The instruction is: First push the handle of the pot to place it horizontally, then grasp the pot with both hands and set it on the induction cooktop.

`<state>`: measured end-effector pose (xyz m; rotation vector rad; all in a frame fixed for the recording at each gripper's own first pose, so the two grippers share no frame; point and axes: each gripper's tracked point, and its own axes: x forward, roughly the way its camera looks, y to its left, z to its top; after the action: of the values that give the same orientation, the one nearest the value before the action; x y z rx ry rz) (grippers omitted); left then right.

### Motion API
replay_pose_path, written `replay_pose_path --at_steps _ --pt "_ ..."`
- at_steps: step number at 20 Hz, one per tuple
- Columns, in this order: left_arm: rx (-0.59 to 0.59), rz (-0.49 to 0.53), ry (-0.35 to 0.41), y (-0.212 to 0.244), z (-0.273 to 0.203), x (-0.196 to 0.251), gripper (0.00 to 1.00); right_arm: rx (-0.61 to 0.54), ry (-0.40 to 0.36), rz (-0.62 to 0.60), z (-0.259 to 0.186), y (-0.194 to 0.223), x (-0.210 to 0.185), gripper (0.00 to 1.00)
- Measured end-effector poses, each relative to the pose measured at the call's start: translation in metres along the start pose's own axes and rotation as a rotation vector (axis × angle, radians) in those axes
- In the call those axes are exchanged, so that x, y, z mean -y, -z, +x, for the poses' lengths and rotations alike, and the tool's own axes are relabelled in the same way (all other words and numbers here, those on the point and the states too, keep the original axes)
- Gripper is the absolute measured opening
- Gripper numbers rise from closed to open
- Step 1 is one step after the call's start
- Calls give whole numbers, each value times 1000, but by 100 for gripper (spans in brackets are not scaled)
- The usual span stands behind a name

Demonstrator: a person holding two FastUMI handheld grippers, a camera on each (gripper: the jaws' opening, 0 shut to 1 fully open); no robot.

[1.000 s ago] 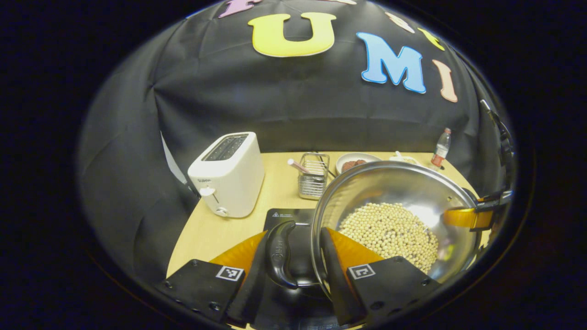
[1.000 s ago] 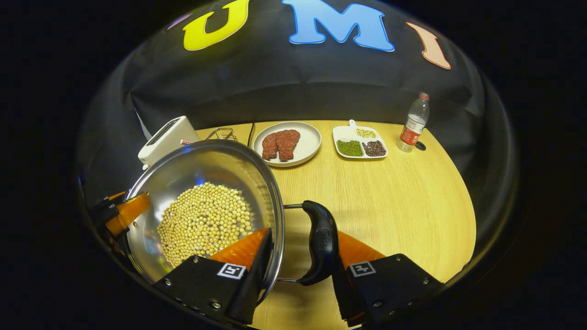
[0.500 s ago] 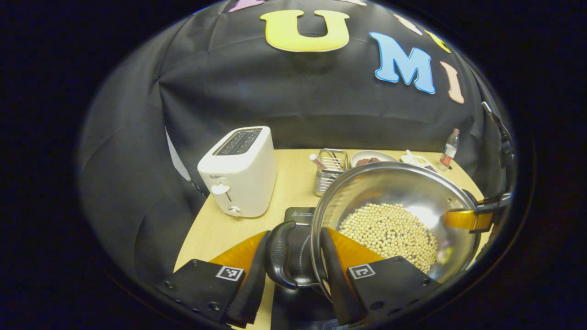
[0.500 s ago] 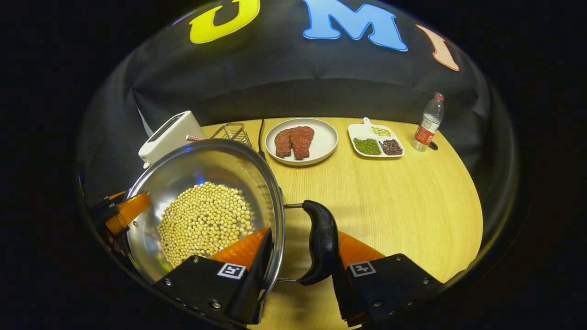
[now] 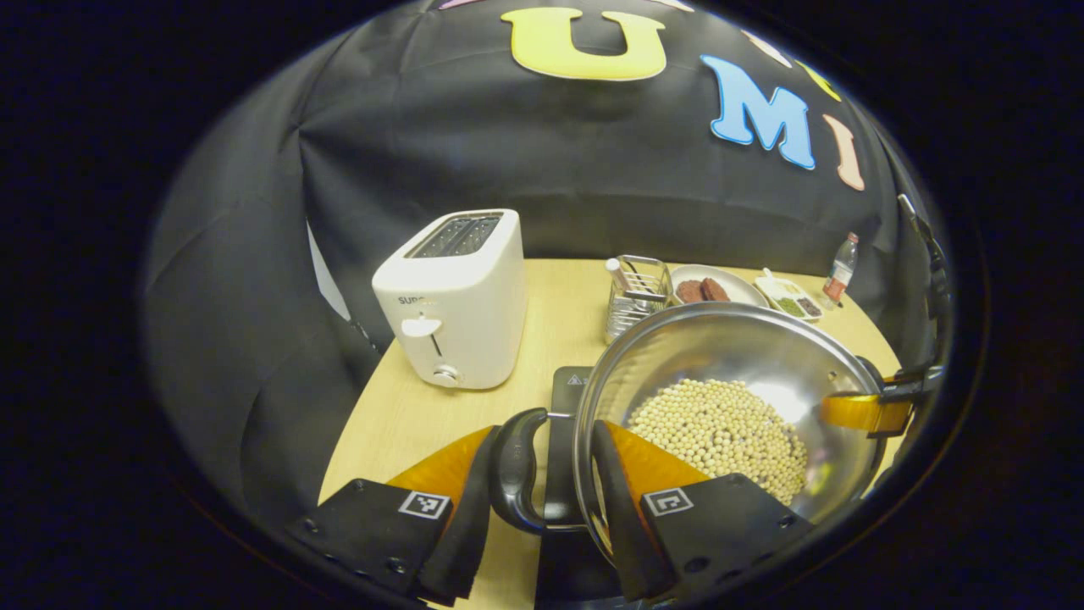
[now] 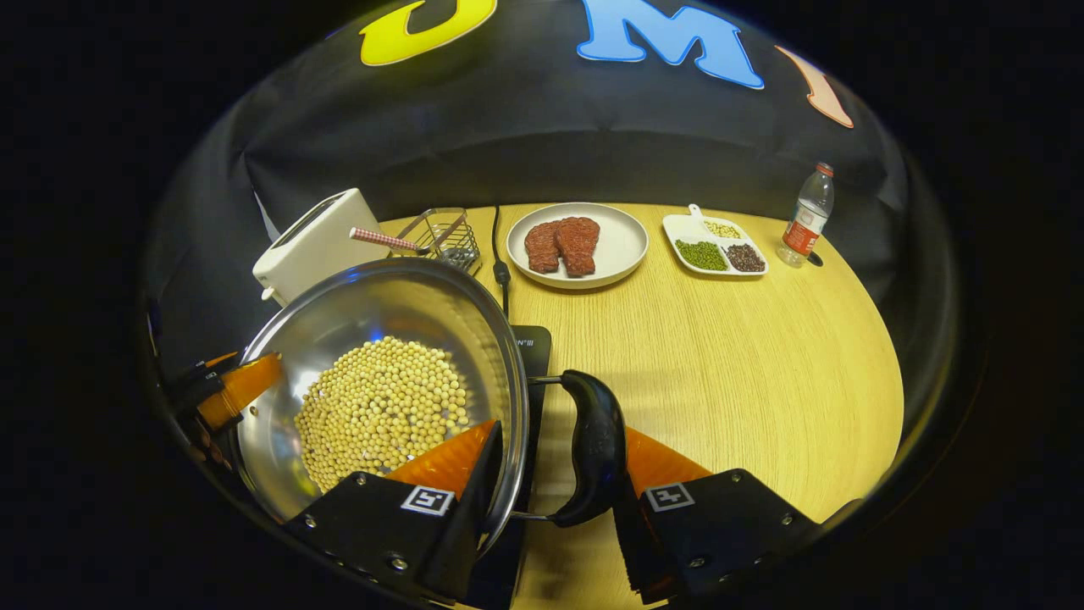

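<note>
1. Steel pot (image 5: 745,356) of pale beans (image 5: 720,432) is held over the black cooktop (image 5: 563,407), at 5 o'clock in the left gripper view.
2. Left gripper (image 5: 542,483) is clenched across the pot's left handle (image 5: 512,470) and rim.
3. Right gripper (image 6: 550,474) likewise clamps the right handle (image 6: 593,445).
4. Toaster (image 5: 457,296) at 10 o'clock reads "SUPO", partly legible.

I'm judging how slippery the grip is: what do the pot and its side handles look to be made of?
The pot looks like polished steel: its inner wall mirrors the lights and the beans. Its handles look like smooth, dark moulded plastic with a dull sheen, though that is less sure.
</note>
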<state>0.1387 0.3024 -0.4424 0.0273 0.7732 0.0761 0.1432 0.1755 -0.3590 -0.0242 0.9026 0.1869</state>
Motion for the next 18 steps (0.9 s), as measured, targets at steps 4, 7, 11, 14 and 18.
replay_pose_path --at_steps 4,7,11,14,18 --pt "-8 4 15 4 3 -2 69 -9 4 10 -6 0 -2 63" --pt "0 15 16 4 4 -3 65 -22 3 12 -4 8 1 67" --pt "-4 7 13 6 2 -2 69 -16 -7 10 -5 8 2 67" --pt "4 7 10 8 2 -2 69 -17 -11 12 -1 9 3 67" --pt "12 -3 8 8 -7 -5 72 -7 -3 5 0 7 3 67"
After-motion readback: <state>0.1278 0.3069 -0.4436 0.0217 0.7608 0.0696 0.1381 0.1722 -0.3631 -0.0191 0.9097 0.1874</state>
